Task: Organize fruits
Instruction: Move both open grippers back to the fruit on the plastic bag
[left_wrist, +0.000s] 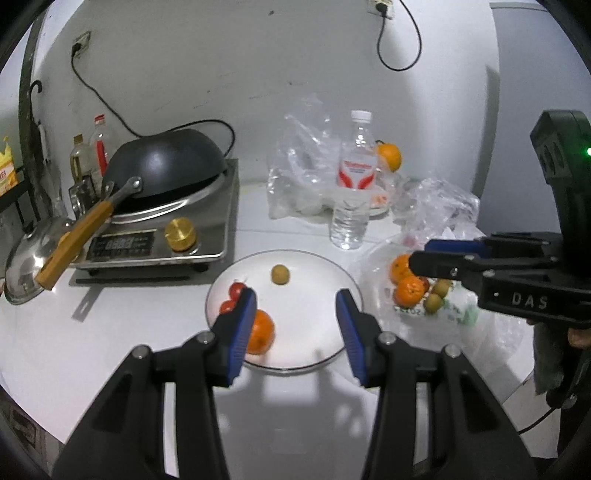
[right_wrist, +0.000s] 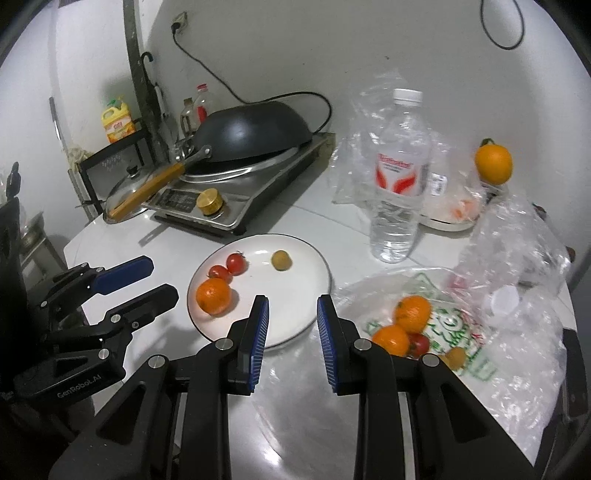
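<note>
Fruits on plate (right_wrist: 314, 258), orange (right_wrist: 213, 295), tomatoes (right_wrist: 229, 266), perhaps a longan (right_wrist: 281, 260)

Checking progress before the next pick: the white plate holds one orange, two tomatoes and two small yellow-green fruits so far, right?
Not quite. The white plate holds only one small yellow-green fruit, not two. The orange and two tomatoes are there as you say. The right wrist view shows it plainly.

Worktop (right_wrist: 295, 424) before the plate (right_wrist: 295, 332) lies open; bottle (right_wrist: 400, 177) and stove (right_wrist: 251, 195) wall off the far side.
</note>
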